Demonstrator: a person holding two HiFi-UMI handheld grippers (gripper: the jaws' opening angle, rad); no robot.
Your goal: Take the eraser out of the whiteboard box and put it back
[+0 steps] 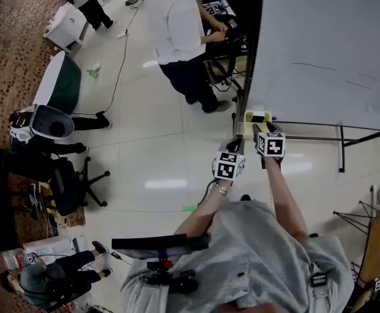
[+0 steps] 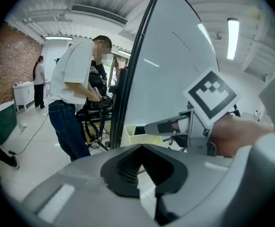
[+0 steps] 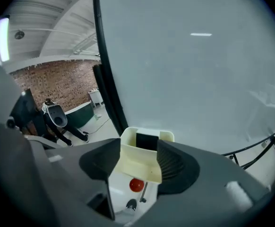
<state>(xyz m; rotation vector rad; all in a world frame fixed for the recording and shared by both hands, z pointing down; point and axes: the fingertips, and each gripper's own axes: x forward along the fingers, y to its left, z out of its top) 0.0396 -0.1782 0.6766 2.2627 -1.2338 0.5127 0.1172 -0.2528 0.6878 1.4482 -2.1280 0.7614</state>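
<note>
A pale yellow box (image 1: 258, 117) (image 3: 138, 161) (image 2: 132, 136) hangs at the lower left corner of the whiteboard (image 1: 327, 51) (image 3: 189, 70). A black eraser (image 3: 147, 141) stands upright inside the box, against its back wall. My right gripper (image 1: 260, 130) (image 3: 137, 163) (image 2: 150, 128) is open just in front of the box. Its jaws frame the box's front wall, and nothing is held between them. My left gripper (image 1: 234, 147) (image 2: 143, 148) hangs lower and to the left, away from the box. Its jaws are shut and empty.
A person in a white shirt (image 1: 174, 25) (image 2: 71, 79) stands at an equipment rack left of the board. The board's stand legs (image 1: 341, 150) reach across the floor. A red ball (image 3: 136, 185) shows below the box. An office chair (image 1: 72, 181) stands far left.
</note>
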